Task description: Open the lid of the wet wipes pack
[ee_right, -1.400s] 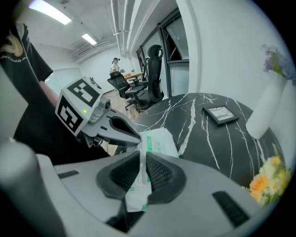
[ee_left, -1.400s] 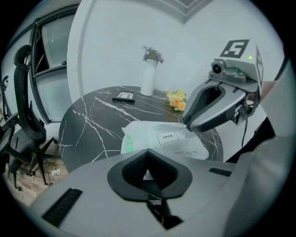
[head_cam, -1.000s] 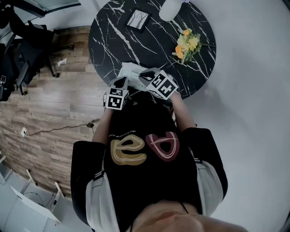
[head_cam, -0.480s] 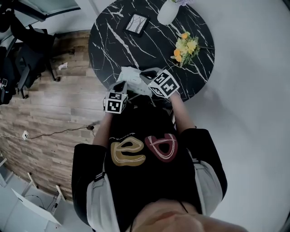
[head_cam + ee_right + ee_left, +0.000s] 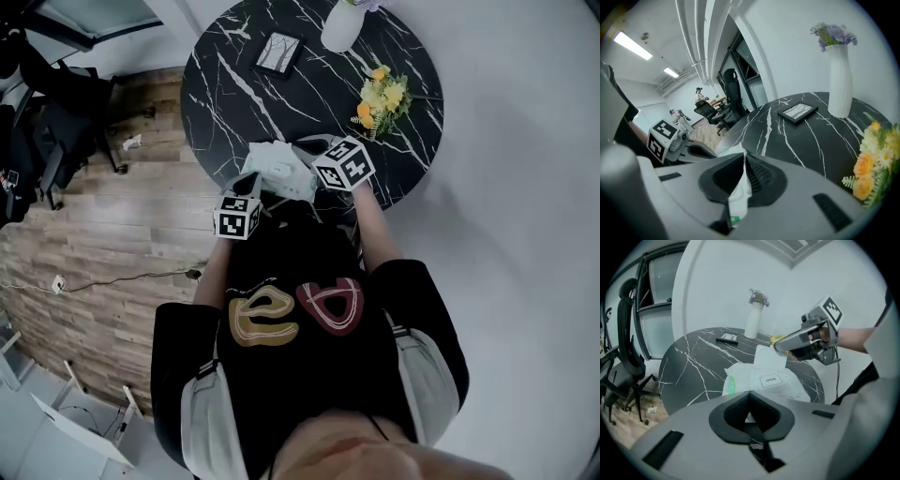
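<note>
Left gripper (image 5: pixel 749 399) is clamping the near edge of the wet wipes pack (image 5: pixel 764 383) to anchor it at the table (image 5: pixel 693 362) rim while right gripper (image 5: pixel 743 161) is pinching the lid flap (image 5: pixel 768 358) tight, holding it raised.

table (image 5: pixel 234 75) black marble with white veins. wet wipes pack (image 5: pixel 746 381) white, with a green patch at one end; its lid (image 5: pixel 768 358) white too. vase (image 5: pixel 840 84) white, blooms (image 5: pixel 833 33) pale purple. flowers (image 5: pixel 382 94) yellow and orange. floor (image 5: pixel 122 234) brown wood planks.
</note>
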A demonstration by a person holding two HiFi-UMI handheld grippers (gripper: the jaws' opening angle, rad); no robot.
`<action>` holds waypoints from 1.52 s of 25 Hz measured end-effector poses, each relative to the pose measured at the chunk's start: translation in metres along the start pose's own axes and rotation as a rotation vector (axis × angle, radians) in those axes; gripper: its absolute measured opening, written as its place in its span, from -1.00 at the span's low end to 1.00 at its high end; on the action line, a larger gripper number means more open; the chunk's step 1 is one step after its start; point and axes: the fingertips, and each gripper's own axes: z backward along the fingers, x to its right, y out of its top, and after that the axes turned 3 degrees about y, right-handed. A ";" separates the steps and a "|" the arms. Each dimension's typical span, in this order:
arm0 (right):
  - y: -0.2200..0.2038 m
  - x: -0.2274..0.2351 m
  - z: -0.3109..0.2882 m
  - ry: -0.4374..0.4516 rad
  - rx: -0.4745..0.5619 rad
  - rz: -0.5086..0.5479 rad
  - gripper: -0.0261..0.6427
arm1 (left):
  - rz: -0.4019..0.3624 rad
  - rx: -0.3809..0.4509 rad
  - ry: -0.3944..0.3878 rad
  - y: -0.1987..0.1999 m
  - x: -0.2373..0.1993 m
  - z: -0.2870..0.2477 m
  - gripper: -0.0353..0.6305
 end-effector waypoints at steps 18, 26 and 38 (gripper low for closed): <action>-0.006 0.039 -0.013 -0.053 0.123 -0.259 -0.83 | -0.002 -0.003 -0.016 0.003 0.001 0.000 -0.84; -0.013 0.047 -0.023 -0.086 0.086 -0.301 -0.80 | -0.010 -0.008 -0.014 0.000 -0.001 0.000 -0.84; -0.008 0.039 -0.015 -0.117 0.169 -0.328 -0.49 | 0.033 0.017 -0.040 0.001 -0.002 0.000 -0.84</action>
